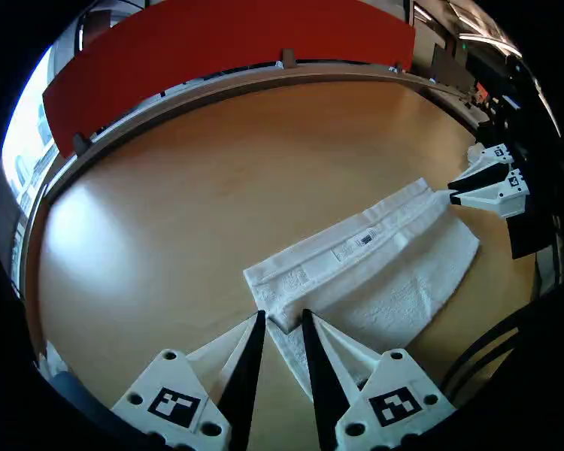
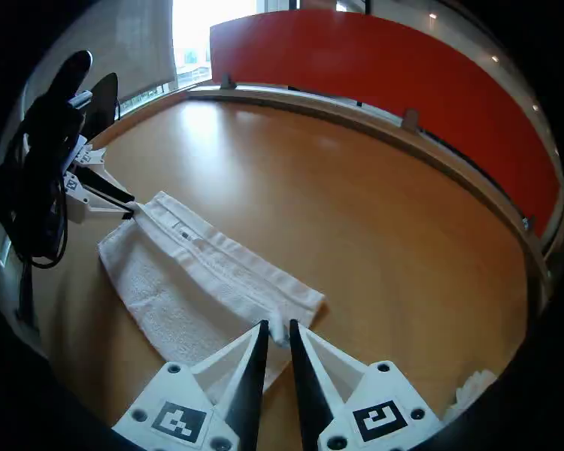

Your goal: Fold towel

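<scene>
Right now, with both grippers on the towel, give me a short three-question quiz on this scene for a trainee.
1. True or false: the towel hangs in the air, clear of the table.
2. What stands behind the table's far edge? A: a red panel; B: a blue curtain; C: a green shelf.
3. Fill in: the left gripper and the right gripper pinch the towel at ___ ends.
Key: 1 false, it lies on the table; 2 A; 3 opposite.

White towel, red panel, tan table
</scene>
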`<act>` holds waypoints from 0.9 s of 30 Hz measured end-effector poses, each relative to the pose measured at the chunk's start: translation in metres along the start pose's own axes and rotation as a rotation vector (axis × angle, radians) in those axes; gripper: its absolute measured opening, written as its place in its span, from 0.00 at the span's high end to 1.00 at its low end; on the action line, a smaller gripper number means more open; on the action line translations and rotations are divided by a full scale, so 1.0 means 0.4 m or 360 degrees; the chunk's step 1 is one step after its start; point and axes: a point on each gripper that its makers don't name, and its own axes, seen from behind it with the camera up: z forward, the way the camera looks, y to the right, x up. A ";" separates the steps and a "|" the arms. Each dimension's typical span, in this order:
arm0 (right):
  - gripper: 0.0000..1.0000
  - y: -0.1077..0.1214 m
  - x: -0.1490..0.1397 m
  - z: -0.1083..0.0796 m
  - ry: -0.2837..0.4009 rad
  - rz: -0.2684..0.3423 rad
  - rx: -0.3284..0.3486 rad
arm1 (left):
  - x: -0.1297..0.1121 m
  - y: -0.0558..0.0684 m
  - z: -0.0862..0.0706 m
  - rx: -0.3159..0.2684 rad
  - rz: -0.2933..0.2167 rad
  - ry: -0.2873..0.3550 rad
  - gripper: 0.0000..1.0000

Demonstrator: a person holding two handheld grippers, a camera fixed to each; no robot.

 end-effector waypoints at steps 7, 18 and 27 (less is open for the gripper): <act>0.61 0.019 0.006 0.007 -0.0003 0.0002 -0.0033 | 0.012 -0.024 0.000 0.0037 -0.0012 0.0014 0.51; 0.40 0.049 0.023 0.001 0.0020 -0.0006 -0.0087 | 0.024 -0.057 -0.010 0.0087 -0.0023 0.0033 0.12; 0.21 0.055 0.038 -0.003 0.0046 -0.0025 -0.0104 | 0.024 -0.074 -0.022 0.0120 -0.0066 0.0049 0.03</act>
